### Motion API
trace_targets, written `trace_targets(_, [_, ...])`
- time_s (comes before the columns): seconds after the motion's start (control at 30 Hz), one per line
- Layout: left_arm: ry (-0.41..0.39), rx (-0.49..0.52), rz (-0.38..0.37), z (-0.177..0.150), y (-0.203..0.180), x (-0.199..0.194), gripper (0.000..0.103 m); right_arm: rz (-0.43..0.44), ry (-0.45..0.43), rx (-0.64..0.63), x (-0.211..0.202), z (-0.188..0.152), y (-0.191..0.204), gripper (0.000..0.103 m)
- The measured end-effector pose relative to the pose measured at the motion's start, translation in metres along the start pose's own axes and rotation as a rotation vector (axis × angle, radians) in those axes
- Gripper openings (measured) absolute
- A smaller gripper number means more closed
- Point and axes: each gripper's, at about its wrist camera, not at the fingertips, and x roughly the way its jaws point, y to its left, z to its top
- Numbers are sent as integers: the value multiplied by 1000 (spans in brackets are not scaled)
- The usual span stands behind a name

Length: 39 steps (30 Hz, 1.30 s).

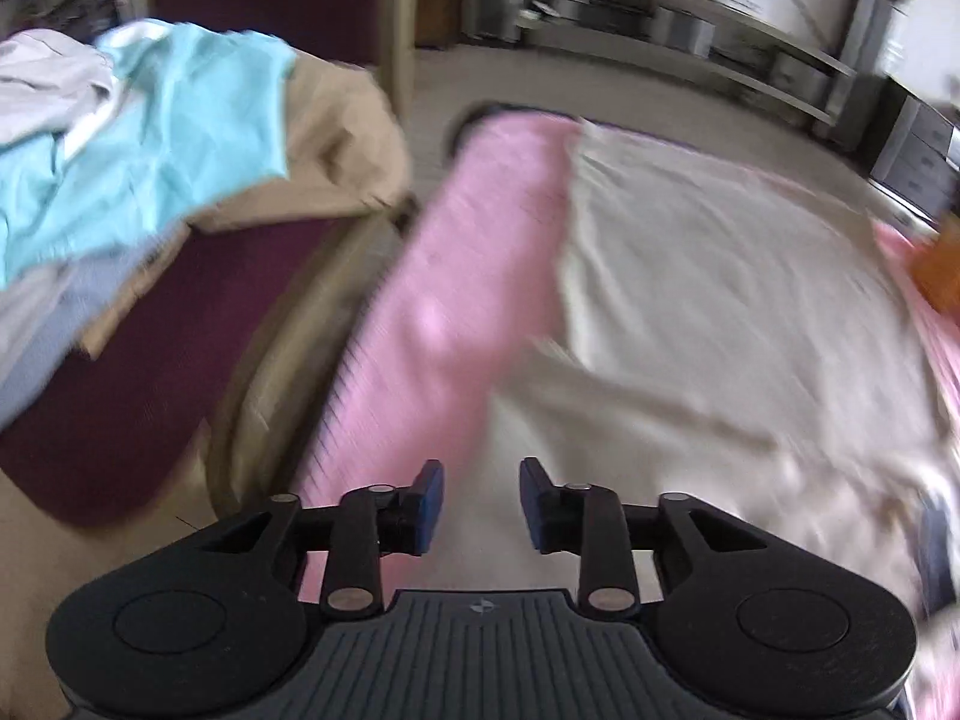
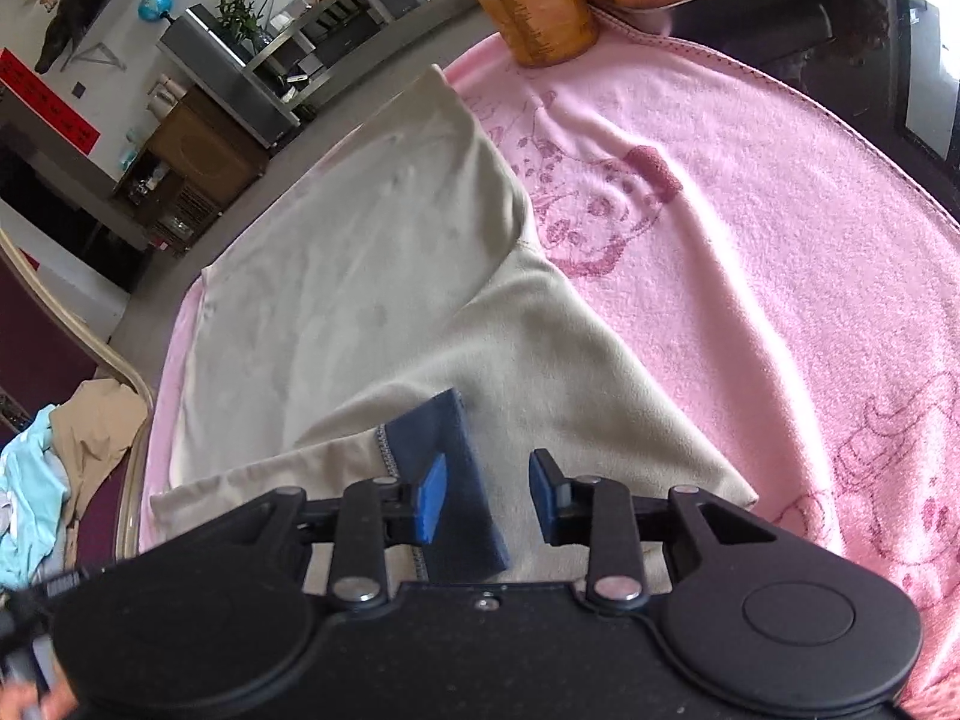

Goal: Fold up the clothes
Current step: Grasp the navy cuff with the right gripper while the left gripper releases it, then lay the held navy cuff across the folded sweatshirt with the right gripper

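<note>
Hovering over a beige garment [image 2: 336, 276] spread on the pink towel [image 2: 750, 252] that covers the surface, both pairs of tongs hang partly spread and empty. The right tongs [image 2: 487, 495] sit just above the garment's near end, where a navy cuff [image 2: 453, 480] lies across the beige cloth, folded inward; the blue pads are clear of it, with nothing pinched between them. The left tongs [image 1: 482, 507] are likewise gapped, over the line where the garment's edge meets the towel, and that view is smeared with motion blur.

How far along? Early to middle, I'd say. One sleeve looks already turned in over the body, its cuff resting on top, but the body itself is still laid out long and flat towards the far edge of the surface. So the remaining side and the crosswise folds look still to come. And there's more waiting: a heap of clothes [image 1: 150, 120], turquoise, tan and pale pieces, sits unfolded on the dark red chair [image 1: 198, 324] just beside the surface.

Any writing? An orange bottle [image 2: 534, 0] at the far end carries dark print, too small to read. A red strip [image 2: 48, 102] on the far wall has dark characters, also illegible. The towel shows only a printed rose-coloured pattern, no words I can make out.
</note>
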Motion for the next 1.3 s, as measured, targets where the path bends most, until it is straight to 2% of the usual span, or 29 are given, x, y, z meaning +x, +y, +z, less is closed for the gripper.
trace_targets(0.1, [43,30,-44,-20,-12,0,31,0,9,-18,1,0,2,31])
trace_targets(0.3, [111,129,0,-32,-30,17,33,-15,36,-22,7,0,6,31])
trace_targets(0.47, [109,132,1,-35,-30,14,35,-17,73,-46,13,-3,12,31])
trace_targets(0.7, [97,152,16,-38,-34,11,36,-63,62,-119,23,-9,23,31])
trace_targets(0.77, [90,157,22,-38,-35,10,38,-109,49,-215,24,-16,34,27])
trace_targets(0.83, [69,153,29,-38,-34,6,38,-175,23,-338,25,-25,47,18])
trace_targets(0.9, [7,129,52,-37,-30,-7,38,-207,-13,-418,24,-33,57,4])
trace_targets(1.0, [-94,34,81,-37,-15,-30,39,-214,-73,-473,17,-41,66,4])
trace_targets(1.1, [-153,-84,124,-39,7,-45,39,-152,-163,-485,-1,-41,68,4])
trace_targets(1.2, [-154,-146,149,-39,18,-47,39,-65,-266,-480,-23,-39,69,4])
trace_targets(1.3, [-156,-132,171,-39,13,-47,39,-12,-342,-456,-39,-38,69,4])
